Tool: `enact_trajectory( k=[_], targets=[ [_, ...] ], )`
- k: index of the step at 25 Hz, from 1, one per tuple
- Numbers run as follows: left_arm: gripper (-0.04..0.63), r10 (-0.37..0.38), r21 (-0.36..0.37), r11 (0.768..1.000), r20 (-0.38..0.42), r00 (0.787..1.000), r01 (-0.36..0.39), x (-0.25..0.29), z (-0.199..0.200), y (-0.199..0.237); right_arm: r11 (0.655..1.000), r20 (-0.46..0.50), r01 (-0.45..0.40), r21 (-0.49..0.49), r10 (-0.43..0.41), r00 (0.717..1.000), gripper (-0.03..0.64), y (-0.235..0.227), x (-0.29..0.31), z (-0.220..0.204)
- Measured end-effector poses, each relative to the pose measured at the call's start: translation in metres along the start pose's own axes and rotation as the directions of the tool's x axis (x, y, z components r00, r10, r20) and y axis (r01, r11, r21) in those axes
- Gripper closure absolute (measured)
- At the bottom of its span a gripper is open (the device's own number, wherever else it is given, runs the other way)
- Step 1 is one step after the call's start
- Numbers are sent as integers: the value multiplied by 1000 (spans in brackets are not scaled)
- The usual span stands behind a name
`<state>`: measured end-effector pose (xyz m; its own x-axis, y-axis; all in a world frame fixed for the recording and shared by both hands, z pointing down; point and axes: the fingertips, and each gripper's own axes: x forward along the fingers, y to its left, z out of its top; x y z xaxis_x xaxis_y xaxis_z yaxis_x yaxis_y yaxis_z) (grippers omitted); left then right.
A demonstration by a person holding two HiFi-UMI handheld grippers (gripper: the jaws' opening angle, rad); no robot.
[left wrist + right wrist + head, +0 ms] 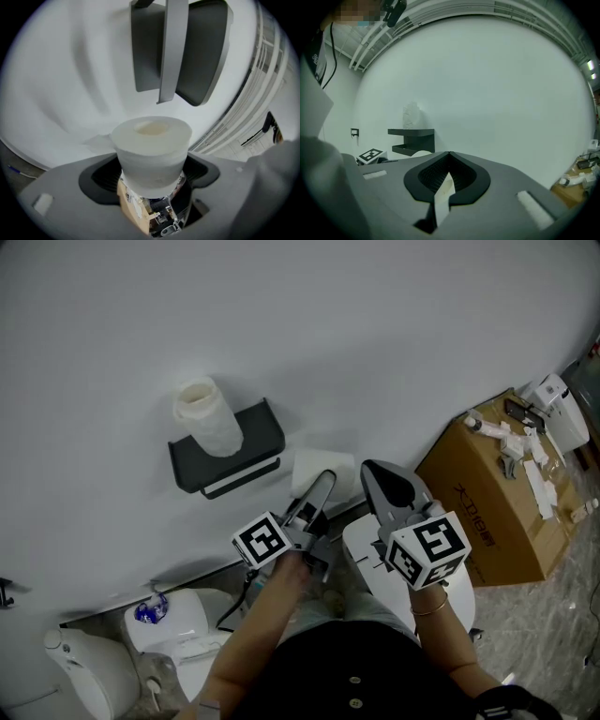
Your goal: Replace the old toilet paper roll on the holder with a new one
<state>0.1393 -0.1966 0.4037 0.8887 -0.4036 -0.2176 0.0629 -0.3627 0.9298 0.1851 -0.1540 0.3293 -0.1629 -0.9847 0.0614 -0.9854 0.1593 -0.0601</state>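
Note:
A black wall holder (230,454) carries a white roll (208,416) standing upright on its top shelf. My left gripper (323,486) is just right of and below the holder, shut on a second white toilet paper roll (323,468). In the left gripper view this roll (152,140) sits between the jaws of the left gripper (152,164), with the holder (197,51) close above. My right gripper (373,472) hangs to the right, shut. In its own view the right gripper (449,159) pinches a thin white paper strip (442,194), and the holder (412,140) is far off at left.
A cardboard box (492,502) with small items on top stands at the right on the floor. A white toilet (361,554) is below my grippers. White bathroom fixtures (89,667) sit at the lower left. The wall (375,343) is bare and white.

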Motion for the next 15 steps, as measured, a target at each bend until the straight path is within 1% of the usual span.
enact_trajectory(
  k=[1,2,4,6,12,15],
  targets=[
    [192,13,17,1000,-10,1000,-13,-4,-2,2,1000,4,-2,2,2,1000,615,1,0,1],
    [190,17,13,1000,-14,1000,-16,-7,-5,2,1000,8,-6,4,6,1000,615,2,0,2],
    [192,5,-40,999,-4,1000,-5,-12,-11,-2,1000,14,-18,8,18,1000,615,6,1,3],
    [190,8,-55,998,3,1000,-8,-20,-14,-3,999,16,-35,14,35,999,615,12,4,4],
    [192,41,-33,999,31,999,-40,-48,-13,-6,994,37,-108,22,108,994,615,34,16,15],
    [191,55,-7,998,50,997,-55,-63,-9,-8,988,58,-155,7,155,986,615,49,24,24]
  ],
)
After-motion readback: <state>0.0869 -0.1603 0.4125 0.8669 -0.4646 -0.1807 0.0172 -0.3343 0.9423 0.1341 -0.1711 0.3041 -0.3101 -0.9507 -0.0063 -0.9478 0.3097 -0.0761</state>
